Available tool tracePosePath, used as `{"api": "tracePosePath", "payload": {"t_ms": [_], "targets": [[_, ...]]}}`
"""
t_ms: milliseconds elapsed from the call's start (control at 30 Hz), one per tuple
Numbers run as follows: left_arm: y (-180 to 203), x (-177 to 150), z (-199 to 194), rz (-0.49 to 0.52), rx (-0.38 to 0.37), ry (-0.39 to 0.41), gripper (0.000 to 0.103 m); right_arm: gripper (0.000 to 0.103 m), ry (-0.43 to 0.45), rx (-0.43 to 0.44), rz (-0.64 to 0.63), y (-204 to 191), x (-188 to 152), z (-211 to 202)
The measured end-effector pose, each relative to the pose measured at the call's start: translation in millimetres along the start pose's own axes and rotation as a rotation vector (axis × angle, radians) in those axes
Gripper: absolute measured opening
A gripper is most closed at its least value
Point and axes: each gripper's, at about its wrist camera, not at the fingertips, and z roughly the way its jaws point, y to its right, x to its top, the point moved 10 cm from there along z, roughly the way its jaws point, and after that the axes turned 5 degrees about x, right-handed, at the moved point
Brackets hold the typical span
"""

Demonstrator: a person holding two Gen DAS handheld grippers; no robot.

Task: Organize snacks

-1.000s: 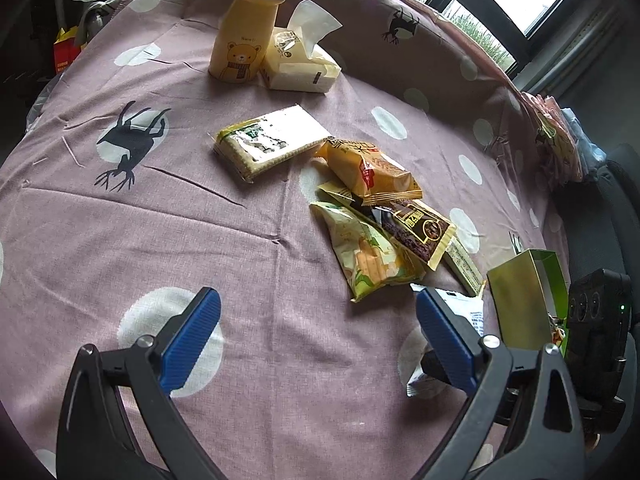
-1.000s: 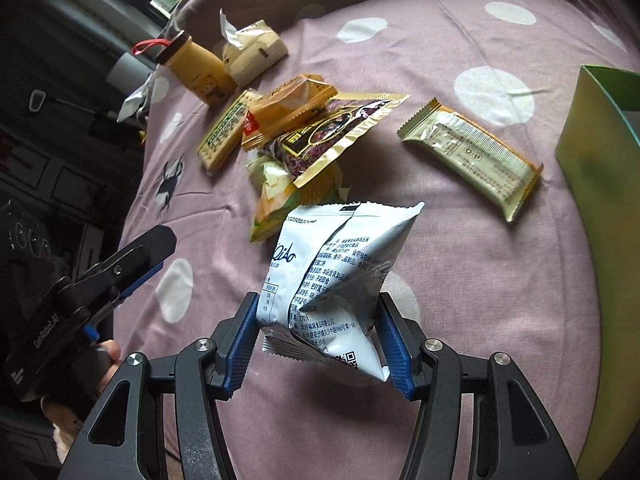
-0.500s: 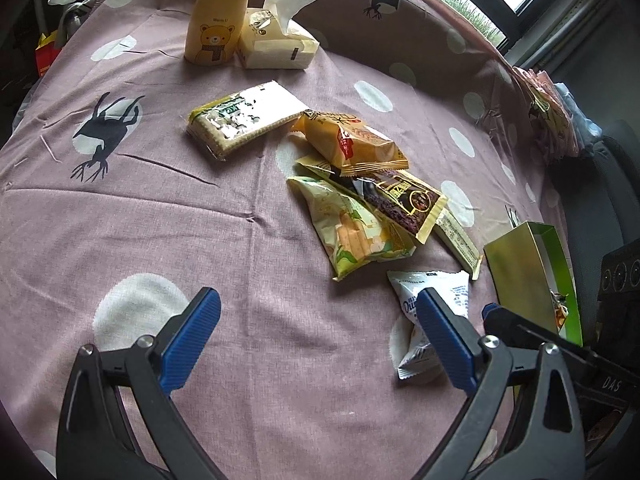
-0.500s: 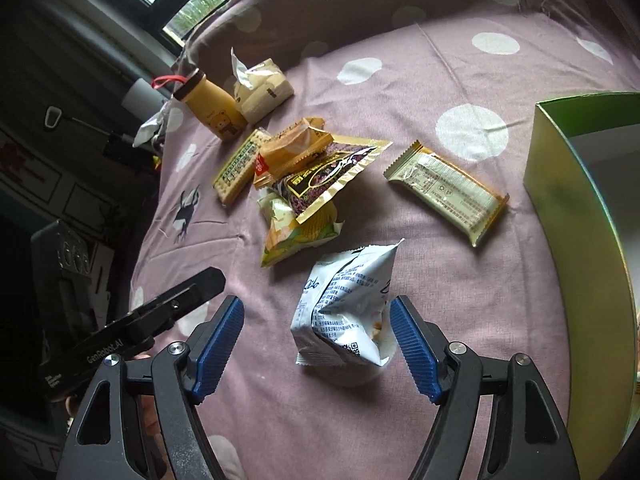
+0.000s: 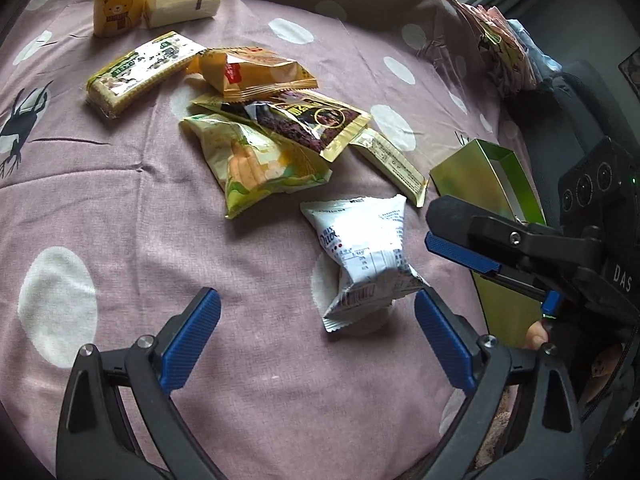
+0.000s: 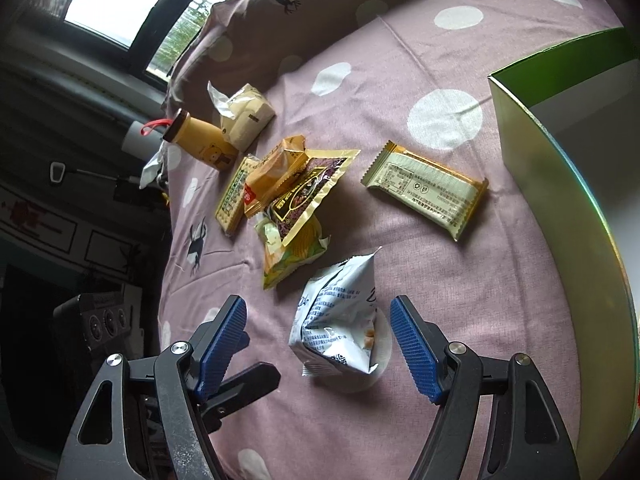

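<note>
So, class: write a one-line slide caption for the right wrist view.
Open right gripper straddles a crumpled white snack packet lying on the purple polka-dot cloth.

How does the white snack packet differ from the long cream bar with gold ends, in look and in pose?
The white snack packet is puffy and crumpled, one corner sticking up; the cream bar is long, slim and lies flat. The packet lies between the open right tongs; the bar lies farther off, beside the green box. Both rest on the dotted cloth.
</note>
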Motion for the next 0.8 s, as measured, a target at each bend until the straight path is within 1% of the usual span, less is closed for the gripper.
{"api": "tracePosePath", "payload": {"t_ms": [100,133,167,200,233,267,300,333,400,467,667,733,800], "targets": [[10.6,-0.2,7.2,-0.007,-0.038,0.001,0.096,0.073,-0.027,-0.01,-0.002,-0.9,-3.6,9.3],[13.1,-0.5,10.1,-0.017,-0.053,-0.003,0.095,0.068,-0.039,-0.025,-0.006,-0.1,-5.7,12.7],[15.0,-1.0,12.9,-0.027,-0.06,-0.007,0.091,0.063,-0.051,-0.041,-0.009,0.9,-7.4,16.0],[16.9,-1.7,14.7,-0.029,-0.061,-0.011,0.084,0.061,-0.057,-0.05,-0.011,2.4,-8.1,18.0],[19.1,-2.4,16.0,-0.025,-0.06,-0.011,0.081,0.058,-0.059,-0.057,-0.01,3.4,-8.0,19.8],[21.4,-2.2,17.4,-0.015,-0.058,-0.005,0.077,0.057,-0.062,-0.064,-0.006,4.5,-7.9,21.5],[24.2,-1.7,18.5,-0.006,-0.064,0.002,0.071,0.057,-0.066,-0.067,-0.002,5.6,-8.3,22.8],[27.5,-1.3,18.9,-0.005,-0.087,0.008,0.067,0.056,-0.073,-0.069,0.0,6.2,-9.2,24.1],[34.2,-0.9,21.2,-0.026,-0.145,0.004,0.054,0.056,-0.084,-0.079,-0.012,6.7,-11.1,25.8],[37.7,-2.4,25.5,-0.037,-0.175,-0.01,0.052,0.056,-0.079,-0.096,-0.015,8.5,-11.0,25.8],[42.0,-2.2,22.7,-0.009,-0.156,0.023,0.05,0.056,-0.088,-0.093,0.0,12.8,-10.8,31.0],[44.7,-1.4,19.0,0.003,-0.158,0.038,0.049,0.056,-0.078,-0.1,-0.015,9.8,-10.9,29.6],[47.5,0.4,11.4,0.021,-0.154,0.063,0.049,0.056,-0.062,-0.087,-0.032,4.3,-9.9,25.4]]}}
